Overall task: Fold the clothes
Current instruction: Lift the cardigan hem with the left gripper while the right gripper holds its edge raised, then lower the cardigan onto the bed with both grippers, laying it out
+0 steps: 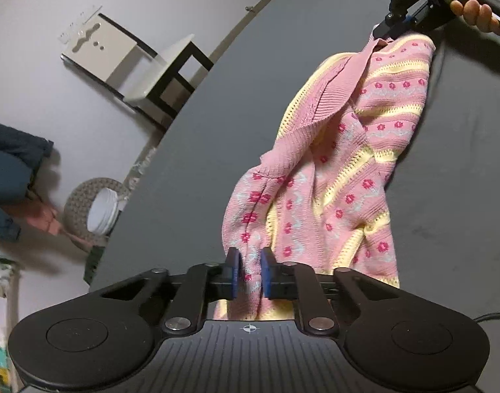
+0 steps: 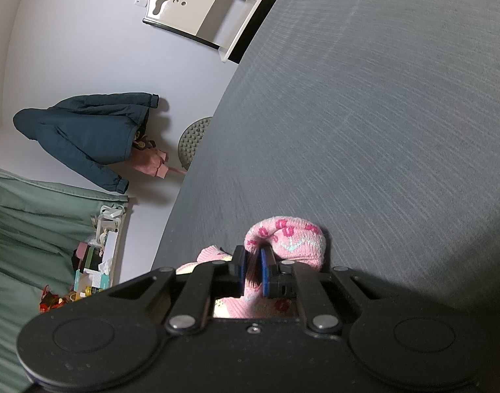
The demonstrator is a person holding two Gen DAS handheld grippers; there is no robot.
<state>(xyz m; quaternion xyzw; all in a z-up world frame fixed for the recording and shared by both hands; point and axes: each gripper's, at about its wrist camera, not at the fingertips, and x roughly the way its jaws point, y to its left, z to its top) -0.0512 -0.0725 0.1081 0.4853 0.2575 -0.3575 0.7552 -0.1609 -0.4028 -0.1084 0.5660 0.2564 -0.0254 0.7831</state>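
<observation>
Above the grey desk (image 1: 191, 150), the pink patterned sweater (image 1: 332, 170) hangs stretched between both claws. Left claw (image 1: 250, 271) clenched on one edge; right claw (image 2: 253, 270) clenched on the far corner.

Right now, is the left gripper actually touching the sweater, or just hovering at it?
Touching. The left wrist view shows the left gripper with its blue pads pressed on a fold of the pink sweater, fabric pinched between them with no gap.
</observation>
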